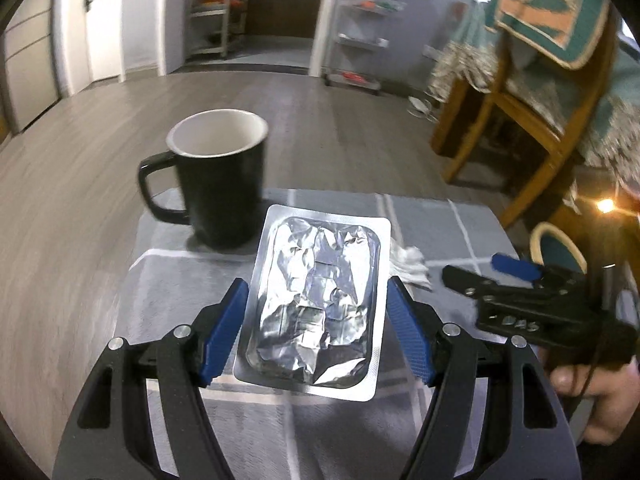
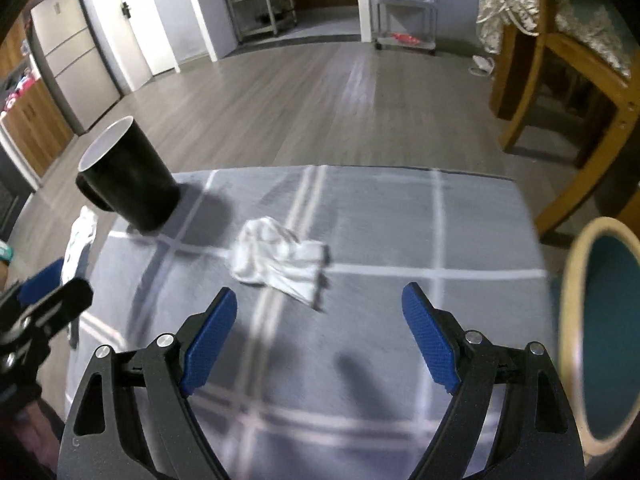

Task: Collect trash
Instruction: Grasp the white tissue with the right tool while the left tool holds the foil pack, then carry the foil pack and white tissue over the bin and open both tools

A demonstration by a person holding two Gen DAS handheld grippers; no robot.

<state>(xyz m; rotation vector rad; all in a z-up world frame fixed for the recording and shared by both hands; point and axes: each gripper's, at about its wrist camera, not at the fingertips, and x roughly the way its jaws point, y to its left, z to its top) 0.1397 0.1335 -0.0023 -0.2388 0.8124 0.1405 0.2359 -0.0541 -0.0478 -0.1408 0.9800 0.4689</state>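
Black mug (image 1: 218, 178) stands empty beside the foil blister pack (image 1: 316, 316).

The blister pack (image 1: 316, 312) is hiding the left part of the crumpled tissue (image 1: 410, 266) behind it, and in the right wrist view it is showing only as a blurred white sliver at the left. The teal bin (image 2: 604, 332) is being cut off by the right edge. The wooden chair (image 1: 532, 92) is smearing into blur, its pattern unreadable
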